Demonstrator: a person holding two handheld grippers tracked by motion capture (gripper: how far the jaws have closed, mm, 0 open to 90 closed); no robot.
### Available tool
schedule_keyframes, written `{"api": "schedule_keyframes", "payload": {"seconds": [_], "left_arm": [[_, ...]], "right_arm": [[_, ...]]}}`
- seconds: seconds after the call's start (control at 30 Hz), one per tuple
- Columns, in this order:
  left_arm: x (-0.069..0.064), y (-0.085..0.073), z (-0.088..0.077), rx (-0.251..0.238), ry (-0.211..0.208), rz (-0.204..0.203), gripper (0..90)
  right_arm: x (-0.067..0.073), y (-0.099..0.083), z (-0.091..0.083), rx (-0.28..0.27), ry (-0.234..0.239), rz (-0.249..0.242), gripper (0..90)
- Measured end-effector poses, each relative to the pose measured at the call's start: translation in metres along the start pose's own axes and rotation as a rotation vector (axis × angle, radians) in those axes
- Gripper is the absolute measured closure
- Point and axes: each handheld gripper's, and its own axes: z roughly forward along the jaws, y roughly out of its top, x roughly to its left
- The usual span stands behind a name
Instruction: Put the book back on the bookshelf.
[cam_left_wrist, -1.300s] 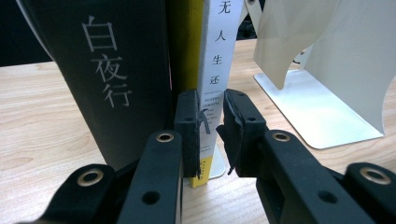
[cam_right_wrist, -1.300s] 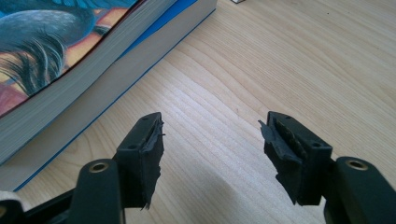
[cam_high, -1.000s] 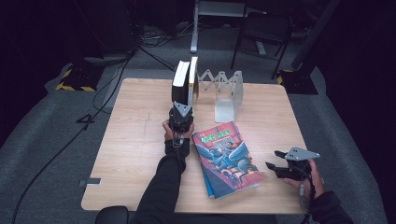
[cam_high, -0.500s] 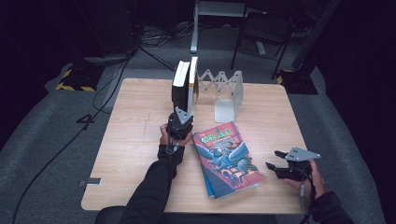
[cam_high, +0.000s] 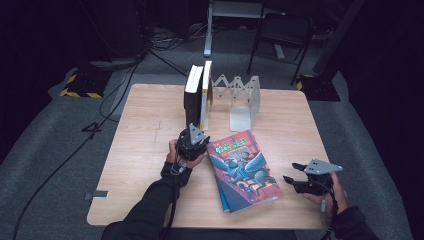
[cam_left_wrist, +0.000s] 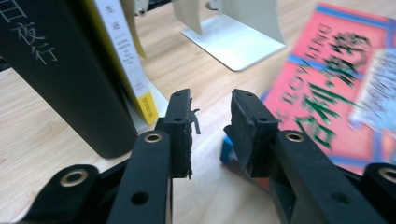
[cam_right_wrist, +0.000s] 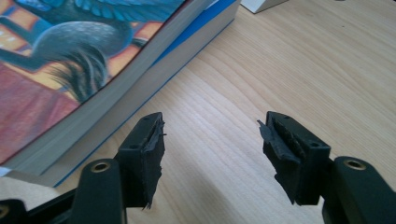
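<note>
A black book (cam_high: 192, 97) and a yellow-spined book (cam_high: 205, 95) stand upright at the table's back. My left gripper (cam_high: 192, 129) sits just in front of them, beside the far left corner of a colourful book (cam_high: 243, 167) lying flat on a blue book (cam_right_wrist: 196, 30). In the left gripper view the black book (cam_left_wrist: 60, 79) fills the left side. That gripper (cam_left_wrist: 212, 123) has just been opening: a narrow gap, nothing between the pads. My right gripper (cam_high: 291, 173) rests right of the flat stack. In its own view the gripper (cam_right_wrist: 210, 140) is open over bare wood.
A white folding book rack (cam_high: 240, 97) stands right of the upright books, its base plate (cam_left_wrist: 233, 37) near my left gripper. The wooden table (cam_high: 140, 150) has bare room on its left half. Cables and a chair (cam_high: 280, 30) lie beyond on the dark floor.
My left gripper has drawn back from the upright books toward the person, and its jaws have parted a little. The right gripper has stayed where it was.
</note>
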Motion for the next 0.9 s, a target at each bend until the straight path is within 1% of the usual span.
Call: {"api": "schedule_keyframes", "payload": {"seconds": [0.03,0.07,0.1,0.13,0.27,0.37,0.4,0.47,0.5,0.53,0.6,0.63,0.67,0.7,0.73,0.77,0.8,0.83,0.87,0.9], "left_arm": [[-0.002,-0.002,-0.004,0.008,-0.007,0.024,66.3],[-0.003,-0.003,-0.006,0.011,-0.012,0.032,64.9],[-0.004,-0.005,-0.01,0.021,-0.017,0.053,62.9],[-0.005,-0.007,-0.013,0.022,-0.022,0.057,60.3],[-0.008,-0.015,-0.026,0.034,-0.057,0.101,53.7],[-0.009,-0.025,-0.038,0.055,-0.114,0.116,48.0],[-0.01,-0.028,-0.04,0.055,-0.134,0.117,46.2],[-0.01,-0.034,-0.046,0.065,-0.205,0.13,42.9],[-0.011,-0.036,-0.047,0.075,-0.22,0.136,41.2],[-0.012,-0.041,-0.05,0.091,-0.245,0.15,39.2],[-0.015,-0.051,-0.057,0.119,-0.285,0.162,35.9],[-0.015,-0.051,-0.057,0.119,-0.285,0.162,34.2],[-0.017,-0.056,-0.059,0.133,-0.307,0.159,34.2],[-0.019,-0.06,-0.061,0.148,-0.32,0.157,32.8],[-0.021,-0.063,-0.062,0.168,-0.327,0.159,32.3],[-0.025,-0.066,-0.063,0.193,-0.335,0.17,31.0],[-0.028,-0.069,-0.064,0.205,-0.347,0.175,29.6],[-0.03,-0.07,-0.065,0.208,-0.346,0.175,29.0],[-0.033,-0.07,-0.066,0.215,-0.335,0.177,28.0],[-0.035,-0.07,-0.066,0.217,-0.338,0.185,26.2]], "right_arm": [[0.001,0.0,0.0,0.0,0.007,0.0,38.4],[0.003,-0.001,-0.001,0.006,0.018,-0.01,38.3],[0.005,-0.001,-0.001,0.01,0.022,-0.017,38.4],[0.006,-0.002,-0.003,0.012,0.028,-0.021,38.4],[0.011,-0.004,-0.007,0.014,0.059,-0.011,38.5],[0.017,-0.005,-0.011,0.012,0.082,-0.026,38.5],[0.018,-0.005,-0.013,0.012,0.087,-0.031,38.4],[0.02,-0.005,-0.016,0.006,0.099,-0.031,38.4],[0.021,-0.005,-0.017,0.004,0.099,-0.033,38.5],[0.022,-0.005,-0.018,0.002,0.101,-0.03,38.4],[0.023,-0.005,-0.022,-0.018,0.115,-0.004,38.5],[0.023,-0.005,-0.022,-0.018,0.115,-0.004,38.5],[0.023,-0.005,-0.026,-0.027,0.106,0.014,38.5],[0.023,-0.004,-0.029,-0.043,0.106,0.033,38.5],[0.023,-0.003,-0.032,-0.06,0.116,0.045,38.5],[0.024,-0.002,-0.035,-0.072,0.12,0.052,38.5],[0.026,0.001,-0.037,-0.086,0.127,0.051,38.5],[0.028,0.003,-0.039,-0.096,0.142,0.05,38.4],[0.031,0.005,-0.039,-0.1,0.154,0.046,38.1],[0.033,0.006,-0.039,-0.1,0.166,0.037,37.7]]}}
